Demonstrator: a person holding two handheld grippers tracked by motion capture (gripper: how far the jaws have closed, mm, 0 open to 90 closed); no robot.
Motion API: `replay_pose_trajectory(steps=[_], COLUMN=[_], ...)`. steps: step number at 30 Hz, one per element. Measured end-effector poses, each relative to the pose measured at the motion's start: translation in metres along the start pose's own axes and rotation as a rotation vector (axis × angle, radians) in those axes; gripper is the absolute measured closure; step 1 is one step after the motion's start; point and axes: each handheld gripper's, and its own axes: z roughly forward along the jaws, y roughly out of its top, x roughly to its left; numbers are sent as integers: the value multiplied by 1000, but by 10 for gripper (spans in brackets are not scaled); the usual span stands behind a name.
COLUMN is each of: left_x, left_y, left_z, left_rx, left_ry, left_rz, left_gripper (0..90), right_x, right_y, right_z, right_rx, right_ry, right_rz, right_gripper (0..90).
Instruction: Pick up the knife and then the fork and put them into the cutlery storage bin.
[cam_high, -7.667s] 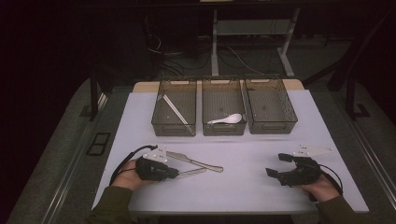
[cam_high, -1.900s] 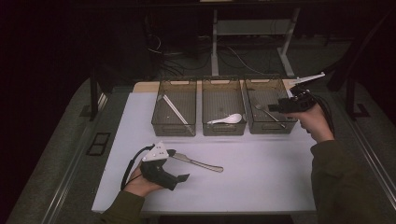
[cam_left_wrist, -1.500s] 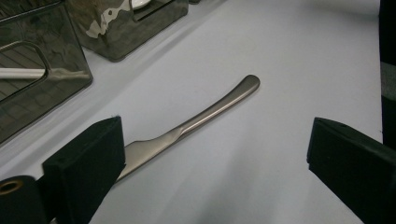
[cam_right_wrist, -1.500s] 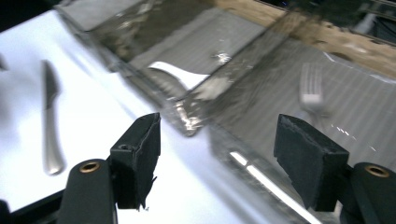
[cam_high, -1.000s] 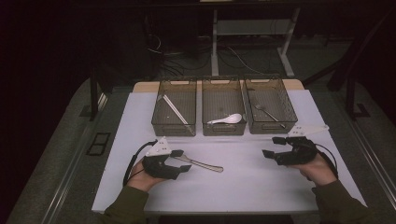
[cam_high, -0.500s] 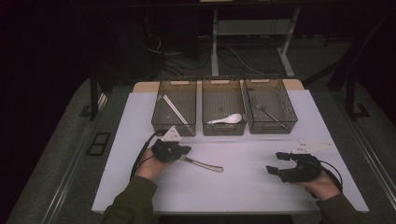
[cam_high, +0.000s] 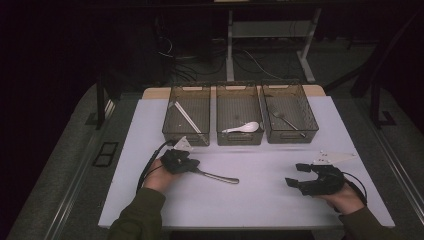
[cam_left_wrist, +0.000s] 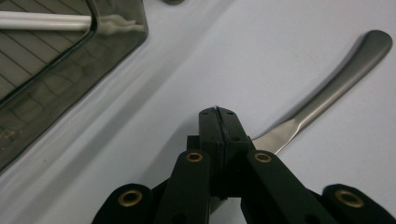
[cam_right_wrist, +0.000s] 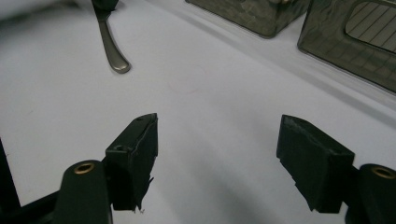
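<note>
Left gripper view: left hand-held gripper (cam_left_wrist: 218, 114) pressed together, seemingly beside the metal utensil (cam_left_wrist: 327, 88); it'll lift nothing.

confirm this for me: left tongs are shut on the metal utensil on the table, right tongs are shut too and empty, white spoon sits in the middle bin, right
Not quite: the right tongs are open, not shut. The right gripper view shows their two jaws standing wide apart over the bare table, holding nothing. The rest holds: the left tongs are shut on the metal utensil, and the high view shows the white spoon in the middle bin.
</note>
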Motion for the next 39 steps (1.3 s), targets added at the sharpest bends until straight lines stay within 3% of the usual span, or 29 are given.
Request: replay_pose_trajectory(steps=[2,3,4,10,12,15,19,27,33,39], left_x=[0,-2,-2,-10,-10,-15,-25,-32,-31,-36], left_y=[-2,-3,-4,-11,-10,-6,2,9,8,8], left_z=[-2,-4,-6,-15,-16,-15,-11,12,15,14], left_rx=[6,13,13,15,0,-63,-96,-45,-38,-23], left_ry=[-6,-9,-11,-39,-48,-94,-159,-199,-213,-227], left_rz=[21,2,20,18,52,82,158,259,250,280], left_gripper=[893,893,893,893,890,805,691,690,722,759], right_x=[0,-1,-1,-1,-1,-1,-1,-1,-2,-1], right_y=[0,0,0,0,0,0,0,0,0,0], right_z=[0,0,0,-1,0,-1,0,0,0,0], right_rx=[1,1,1,5,5,3,3,5,6,5], right_ry=[-1,-1,-2,-3,-2,0,2,6,10,12], right_rz=[0,1,2,2,-1,-1,2,-2,-1,-4], right_gripper=[293,292,293,292,292,292,291,291,291,290])
